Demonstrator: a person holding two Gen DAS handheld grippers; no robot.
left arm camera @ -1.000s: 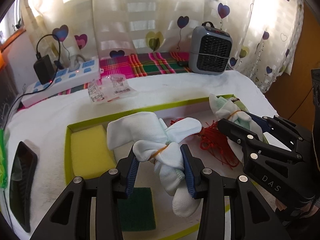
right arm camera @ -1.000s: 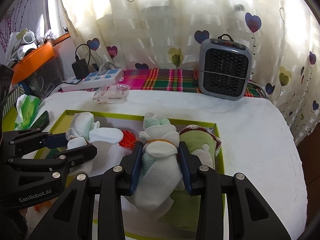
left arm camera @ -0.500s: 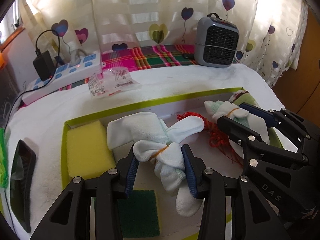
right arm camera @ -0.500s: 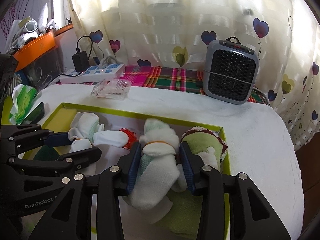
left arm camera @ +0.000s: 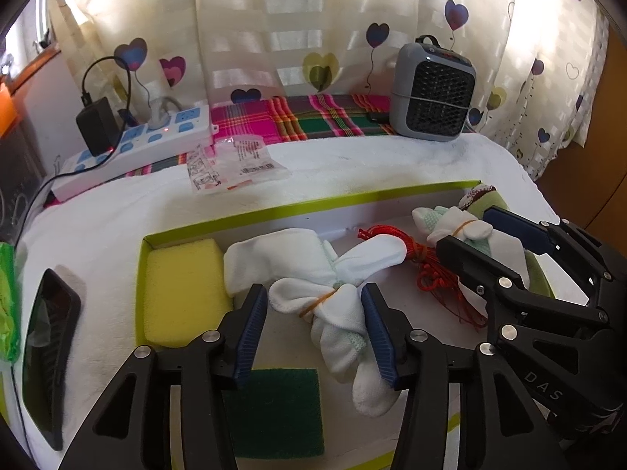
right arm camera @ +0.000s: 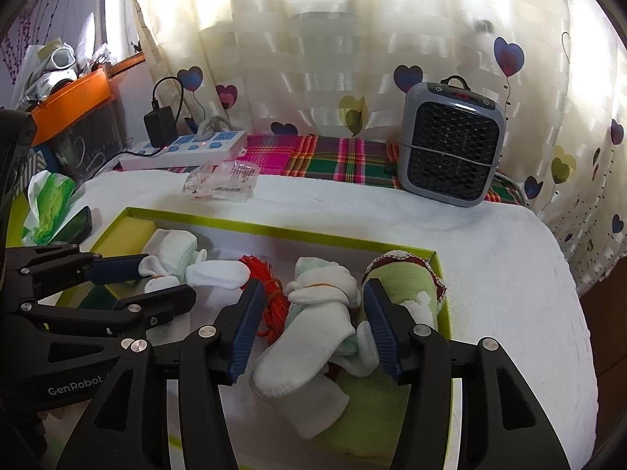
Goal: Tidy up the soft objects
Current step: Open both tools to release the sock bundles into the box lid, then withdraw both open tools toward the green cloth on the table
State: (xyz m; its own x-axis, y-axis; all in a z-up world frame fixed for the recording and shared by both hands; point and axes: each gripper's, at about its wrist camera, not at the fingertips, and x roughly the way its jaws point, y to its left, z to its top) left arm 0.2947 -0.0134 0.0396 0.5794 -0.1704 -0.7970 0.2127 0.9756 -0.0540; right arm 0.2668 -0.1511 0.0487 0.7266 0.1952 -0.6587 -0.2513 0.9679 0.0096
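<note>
a shallow box with lime-green walls [left arm camera: 352, 199] lies on a fluffy white towel [left arm camera: 98, 243]. in the lower middle of the left wrist view a bundle of white terry socks [left arm camera: 329, 297], knotted with an orange rubber band, lies on the box floor between the left gripper [left arm camera: 313, 333] and its ribbed blue pads [left arm camera: 250, 333]. the jaws are opening; a gap shows at the left pad, while the right pad is just beside the cloth. a second later than the first frame, where both pads pinched the bundle, it has sagged onto the floor.

in the lower middle of the right wrist view a second sock bundle [right arm camera: 313, 333], white with pale mint cuffs and its own band, lies between the right gripper [right arm camera: 309, 333] fingers, partly on a rolled green cloth [right arm camera: 403, 293] edged in dark red. these jaws are opening too and stand clear of the socks on both sides; earlier they squeezed them.

a soft yellow sponge [left arm camera: 184, 290] fills the box's left end, a dark green scouring pad [left arm camera: 278, 411] sits at its near edge, and a tangle of red cord [left arm camera: 435, 274] lies between the bundles. outside the box: a black phone [left arm camera: 47, 352] at far left, a crinkled clear packet [left arm camera: 235, 164], a white power strip [left arm camera: 137, 145], a grey grilled heater [left arm camera: 431, 90] at upper right, and a heart-print curtain [left arm camera: 313, 19] behind.
</note>
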